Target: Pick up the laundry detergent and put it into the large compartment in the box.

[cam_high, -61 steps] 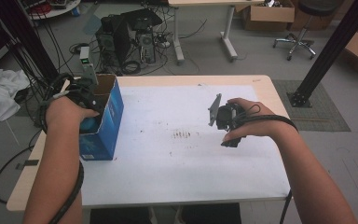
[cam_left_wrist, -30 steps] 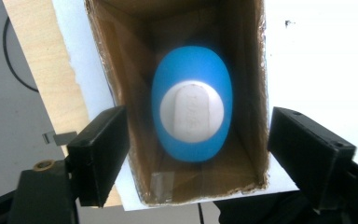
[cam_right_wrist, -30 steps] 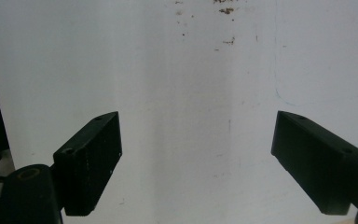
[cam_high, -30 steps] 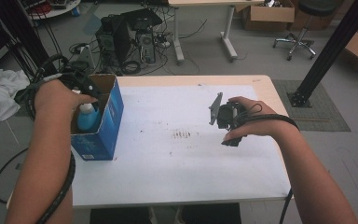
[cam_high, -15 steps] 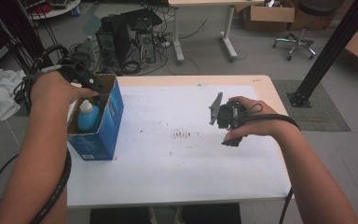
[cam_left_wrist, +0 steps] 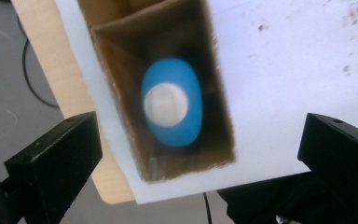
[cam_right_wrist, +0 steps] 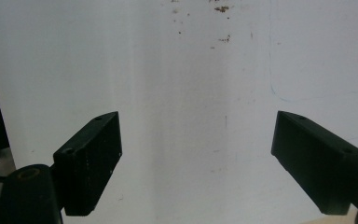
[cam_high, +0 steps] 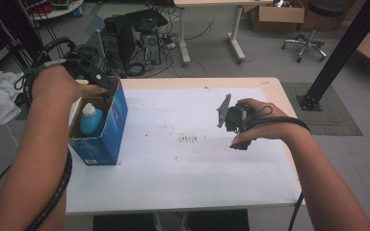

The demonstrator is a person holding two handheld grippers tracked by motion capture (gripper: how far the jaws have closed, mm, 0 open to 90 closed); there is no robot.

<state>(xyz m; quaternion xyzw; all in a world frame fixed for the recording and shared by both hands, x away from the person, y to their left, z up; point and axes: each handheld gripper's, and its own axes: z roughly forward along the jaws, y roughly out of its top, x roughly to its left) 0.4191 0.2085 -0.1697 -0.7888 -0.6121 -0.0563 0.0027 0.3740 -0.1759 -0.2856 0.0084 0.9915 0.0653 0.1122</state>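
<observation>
A blue cardboard box point(cam_high: 107, 126) stands open-topped at the left edge of the table. Inside it stands a blue bottle point(cam_high: 90, 120) with a white cap, upright and free. My left gripper point(cam_high: 102, 84) hovers just above the box's far end; its jaws have just been opening and now stand wide, nothing between them. In the left gripper view, that left gripper point(cam_left_wrist: 200, 140) looks straight down on the bottle point(cam_left_wrist: 171, 109) and the box's brown inner wall point(cam_left_wrist: 116, 79). My right gripper point(cam_high: 232, 129) hangs over the white sheet point(cam_high: 173, 163), and the right gripper point(cam_right_wrist: 196, 140) is open and empty.
The white sheet point(cam_right_wrist: 191, 70) has a few dark smudges point(cam_high: 189, 139) near its middle. The wooden table edge point(cam_high: 282, 94) shows at the right. Beyond the table are computer towers point(cam_high: 135, 38) with cables, a desk leg, an office chair point(cam_high: 313, 33) and a black post point(cam_high: 339, 53).
My left hand has lifted up out of the box and its jaws have spread, leaving the blue bottle standing inside. The right hand has stayed where it was.
</observation>
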